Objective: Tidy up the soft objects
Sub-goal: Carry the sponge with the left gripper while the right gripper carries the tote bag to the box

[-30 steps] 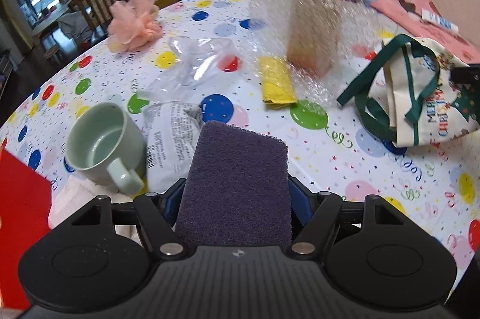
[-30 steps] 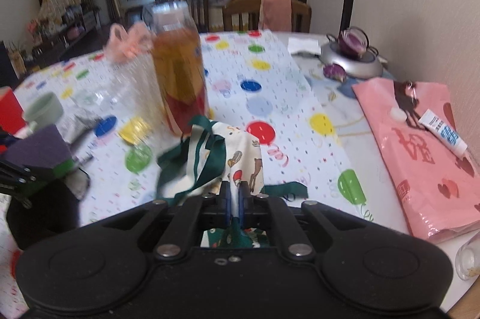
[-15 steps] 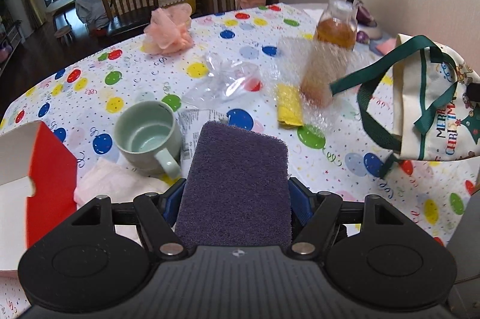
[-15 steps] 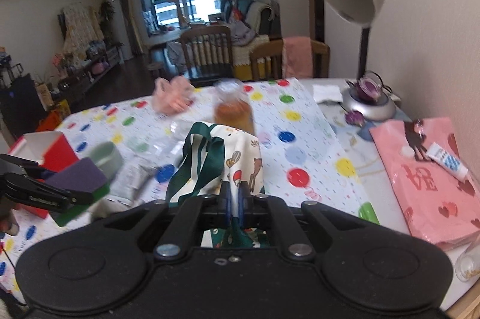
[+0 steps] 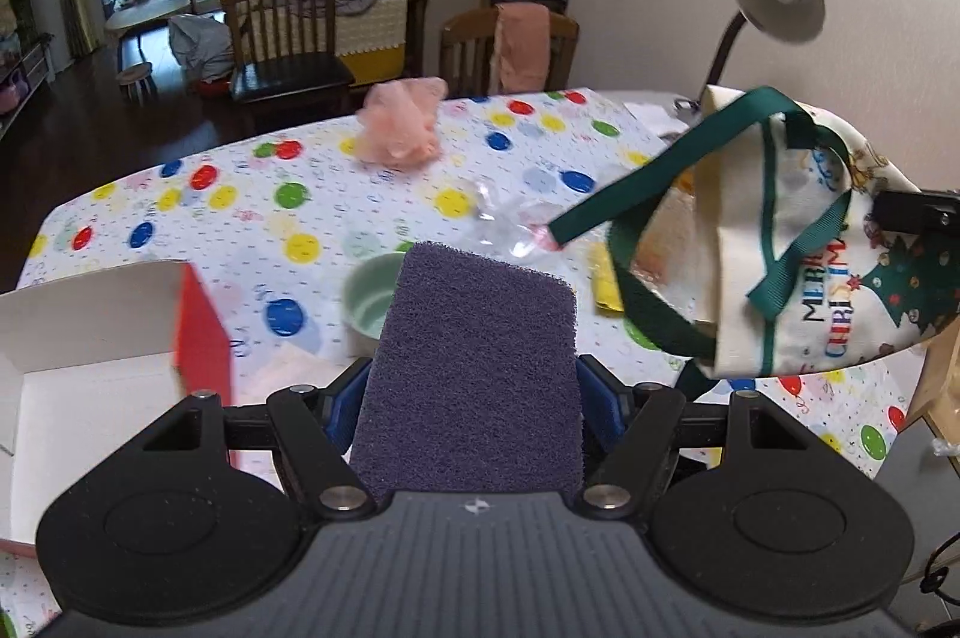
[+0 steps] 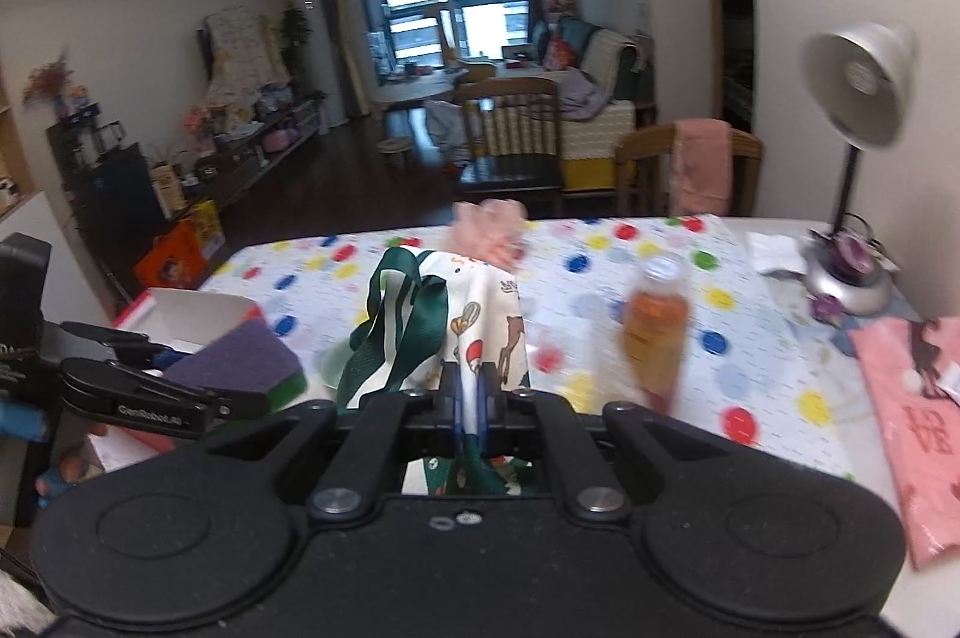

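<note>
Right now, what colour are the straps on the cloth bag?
Dark green straps on the cloth bag, clearest in the left wrist view.

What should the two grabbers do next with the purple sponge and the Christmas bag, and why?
Probably bring the purple sponge across to the mouth of the Christmas bag. The left gripper is clamped on the sponge, and the right gripper pinches the bag's fabric, holding it up off the dotted tablecloth. The bag hangs beside the sponge, not under it, so closing that gap comes first.

A purple sponge [image 5: 474, 368] with a green underside and a cream Christmas tote bag [image 5: 804, 266] with green straps are both above the table [image 5: 336, 212].
</note>
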`<state>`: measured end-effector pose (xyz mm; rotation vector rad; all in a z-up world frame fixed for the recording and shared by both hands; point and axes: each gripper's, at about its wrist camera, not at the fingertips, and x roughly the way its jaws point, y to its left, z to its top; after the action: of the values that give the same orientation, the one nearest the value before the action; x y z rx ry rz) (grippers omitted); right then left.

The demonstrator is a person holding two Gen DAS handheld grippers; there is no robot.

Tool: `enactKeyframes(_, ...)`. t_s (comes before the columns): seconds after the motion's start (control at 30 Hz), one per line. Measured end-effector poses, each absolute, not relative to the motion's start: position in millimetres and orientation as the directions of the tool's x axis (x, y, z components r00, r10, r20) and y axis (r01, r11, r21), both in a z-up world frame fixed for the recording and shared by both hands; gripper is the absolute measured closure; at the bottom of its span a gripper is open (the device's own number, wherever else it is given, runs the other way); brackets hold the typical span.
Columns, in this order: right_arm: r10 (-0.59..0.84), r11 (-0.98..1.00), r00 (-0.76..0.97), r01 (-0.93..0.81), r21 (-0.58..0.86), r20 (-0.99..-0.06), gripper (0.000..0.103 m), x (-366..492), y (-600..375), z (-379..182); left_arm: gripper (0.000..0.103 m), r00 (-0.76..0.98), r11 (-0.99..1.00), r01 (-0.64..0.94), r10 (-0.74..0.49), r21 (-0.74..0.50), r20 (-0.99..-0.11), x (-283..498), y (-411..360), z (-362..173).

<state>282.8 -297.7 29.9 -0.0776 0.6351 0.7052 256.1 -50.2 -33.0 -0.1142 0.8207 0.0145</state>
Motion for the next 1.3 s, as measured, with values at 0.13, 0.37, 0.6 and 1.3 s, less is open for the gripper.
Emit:
enactKeyframes(0.13, 0.615, 0.728, 0.553, -0.672, 0.136, -0.562, 0.099, 281, -251, 40, 0.032, 0.692, 0.991, -0.085, -0.015, -0.102, -0.721, 243, -15, -27)
enactKeyframes(0.37, 0.664, 0.666, 0.496, -0.732, 0.142, -0.559, 0.098, 276, -160, 49, 0.032, 0.708, 0.986, -0.15, 0.058, -0.07, -0.704, 214, 56, -18)
enactKeyframes(0.6, 0.707, 0.616, 0.456, -0.773, 0.153, -0.541, 0.098, 267, -75, 58, 0.032, 0.703, 0.97, -0.24, 0.139, -0.049, -0.698, 189, 136, -11)
enactKeyframes(1.3, 0.658, 0.589, 0.369, -0.795, 0.144, -0.657, 0.098, 260, 117, 3, 0.032, 0.578, 0.935, -0.353, 0.233, 0.018, -0.782, 186, 265, -68)
